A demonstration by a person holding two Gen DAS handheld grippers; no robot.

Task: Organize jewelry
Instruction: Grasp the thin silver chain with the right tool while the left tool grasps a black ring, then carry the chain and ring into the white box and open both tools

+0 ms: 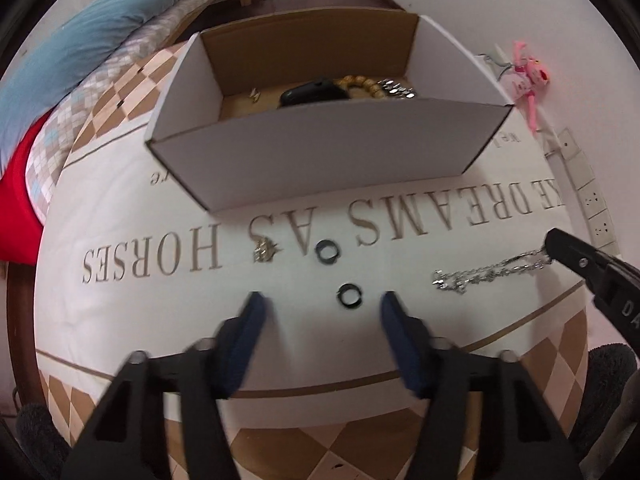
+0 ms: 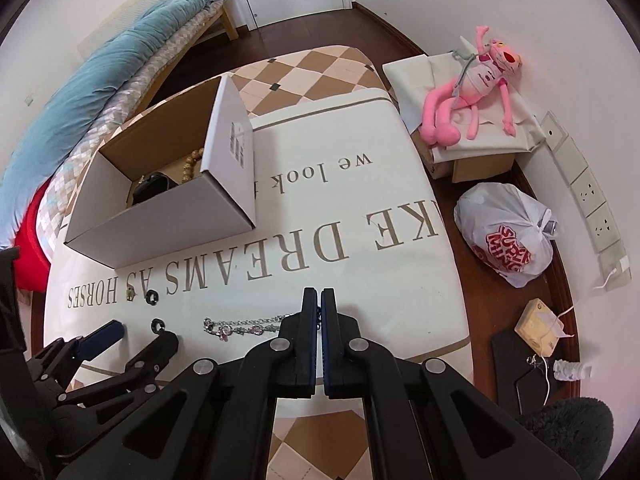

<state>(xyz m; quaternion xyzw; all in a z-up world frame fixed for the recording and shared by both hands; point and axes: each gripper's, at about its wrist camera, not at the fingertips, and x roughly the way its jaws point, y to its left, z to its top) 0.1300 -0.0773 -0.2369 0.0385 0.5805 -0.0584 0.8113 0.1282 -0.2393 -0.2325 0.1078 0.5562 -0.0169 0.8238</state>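
1. Left wrist view: our left gripper (image 1: 322, 300) gapes wide around a black ring (image 1: 349, 295) lying on the tablecloth (image 1: 160, 312).
2. Our right gripper (image 2: 319, 296) pinches the silver chain (image 2: 244, 326), whose other end rests on the cloth.
3. We see the box (image 1: 320, 164) beyond.

Both tools (image 1: 322, 300) (image 2: 320, 300) are black, silver-bolted, with blue finger pads (image 1: 394, 308).

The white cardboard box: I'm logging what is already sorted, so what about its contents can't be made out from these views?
- Left wrist view: the white cardboard box front wall hides the lower parts of the black item, wooden bead bracelet and silver chain piece.
- Right wrist view: the box side wall cuts off the beads.
- Small gold piece: too small to identify.
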